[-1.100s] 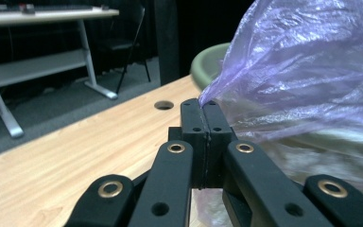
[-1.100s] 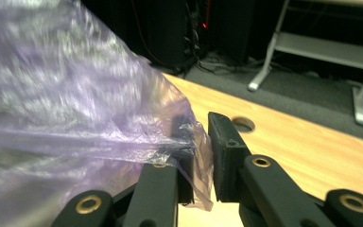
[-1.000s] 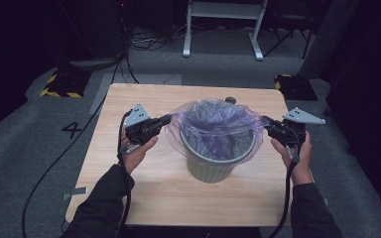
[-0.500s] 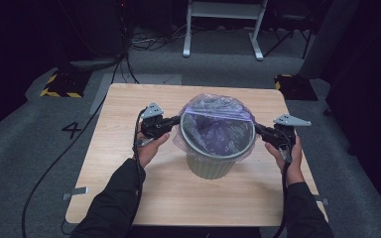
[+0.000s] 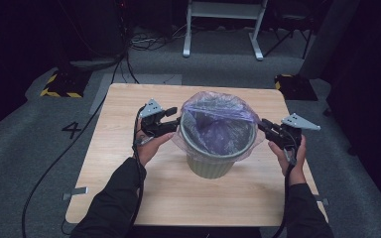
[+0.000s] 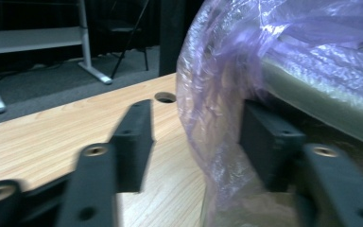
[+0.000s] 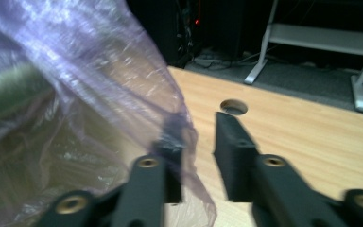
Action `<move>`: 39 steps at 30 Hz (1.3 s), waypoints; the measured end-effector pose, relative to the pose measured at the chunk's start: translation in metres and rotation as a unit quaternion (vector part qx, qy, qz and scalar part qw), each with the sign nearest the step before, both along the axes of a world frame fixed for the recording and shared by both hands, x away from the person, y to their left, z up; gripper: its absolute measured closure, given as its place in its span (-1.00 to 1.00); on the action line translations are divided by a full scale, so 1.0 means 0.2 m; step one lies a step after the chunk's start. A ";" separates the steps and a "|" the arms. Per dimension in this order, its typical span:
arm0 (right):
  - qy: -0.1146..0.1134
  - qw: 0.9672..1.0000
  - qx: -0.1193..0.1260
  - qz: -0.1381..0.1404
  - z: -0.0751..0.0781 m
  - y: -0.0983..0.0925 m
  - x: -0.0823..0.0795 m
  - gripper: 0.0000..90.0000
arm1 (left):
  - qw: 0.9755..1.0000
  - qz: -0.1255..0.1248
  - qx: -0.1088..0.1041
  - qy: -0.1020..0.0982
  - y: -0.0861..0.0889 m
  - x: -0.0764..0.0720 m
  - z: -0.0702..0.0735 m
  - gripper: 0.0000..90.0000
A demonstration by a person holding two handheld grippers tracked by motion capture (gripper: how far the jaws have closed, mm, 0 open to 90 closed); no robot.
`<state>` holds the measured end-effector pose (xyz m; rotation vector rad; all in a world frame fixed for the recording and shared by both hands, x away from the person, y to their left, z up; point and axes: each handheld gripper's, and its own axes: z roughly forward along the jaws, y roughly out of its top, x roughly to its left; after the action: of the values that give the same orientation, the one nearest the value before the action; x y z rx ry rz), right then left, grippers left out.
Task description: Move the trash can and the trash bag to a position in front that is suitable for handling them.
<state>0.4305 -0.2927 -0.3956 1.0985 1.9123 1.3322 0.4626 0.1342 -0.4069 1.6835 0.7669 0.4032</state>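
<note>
Both grippers now stand at the sides of the bin (image 5: 217,148), which sits near the middle of the wooden table (image 5: 129,163), and both have just let go of the purple bag (image 5: 218,111) that lines it. Nearest to the person, the left gripper (image 5: 171,119) is at the bin's left side; its jaws have just been opening, and in the left gripper view they stand well apart, with a fold of the film hanging in front of one pad but nothing pinched between them. The right gripper (image 5: 265,128) is at the bin's right side; its jaws have also just been opening, less wide, and in the right gripper view the film drapes over one pad while the gap between the pads looks free. One second ago the bag was stretched wide between the two grippers above the bin; now its edge is folded down over the rim and hangs as a loose skirt on the outside. I judge that the lining of the bin is almost finished; perhaps only some smoothing of the skirt remains. Farther back, a round hole (image 6: 165,97) shows in the tabletop, and behind the table a white metal frame (image 5: 223,29) stands on the grey floor.
</note>
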 end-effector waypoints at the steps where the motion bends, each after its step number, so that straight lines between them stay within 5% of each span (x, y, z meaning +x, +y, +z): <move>1: -0.007 1.000 0.006 0.006 0.02 -0.02 -0.02 0.43 | 1.000 0.001 0.002 -0.009 0.01 -0.01 0.01 -0.20; 7: -0.031 0.999 0.011 0.013 0.06 -0.08 -0.07 0.13 | 1.000 0.001 -0.005 -0.023 0.09 -0.01 0.05 -0.33; 9: -0.041 0.998 0.025 0.033 0.08 -0.09 -0.08 0.13 | 0.999 0.013 0.000 -0.033 0.11 -0.01 0.07 -0.32; 15: -0.052 0.998 0.004 0.024 0.12 -0.08 -0.08 0.25 | 0.999 0.006 0.008 -0.041 0.12 0.01 0.11 -0.22; 19: -0.067 0.997 0.002 0.025 0.14 -0.07 -0.07 0.73 | 0.998 -0.013 0.021 -0.056 0.10 0.03 0.15 0.17; 21: -0.067 0.997 0.001 0.030 0.16 -0.06 -0.06 0.88 | 0.996 -0.023 0.033 -0.078 0.07 0.04 0.19 0.41; 24: -0.069 0.997 -0.009 0.029 0.17 -0.04 -0.05 0.97 | 0.995 -0.040 0.037 -0.085 0.05 0.06 0.21 0.59; 25: -0.064 0.997 -0.013 0.031 0.18 -0.02 -0.03 1.00 | 0.994 -0.031 0.052 -0.091 0.01 0.07 0.23 0.82; 30: -0.043 0.999 -0.014 0.020 0.18 0.01 0.04 1.00 | 0.994 -0.019 0.068 -0.082 -0.05 0.13 0.23 1.00; 34: -0.007 1.000 -0.010 0.009 0.15 0.02 0.12 1.00 | 0.997 -0.006 0.071 -0.037 -0.10 0.22 0.19 1.00; 39: 0.032 0.999 0.006 -0.007 0.10 0.02 0.19 1.00 | 0.997 0.001 0.080 -0.008 -0.13 0.28 0.13 1.00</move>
<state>0.4686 -0.2888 -0.3764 1.1713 1.9409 1.3159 0.5181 0.1089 -0.3808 1.8269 0.7404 0.4888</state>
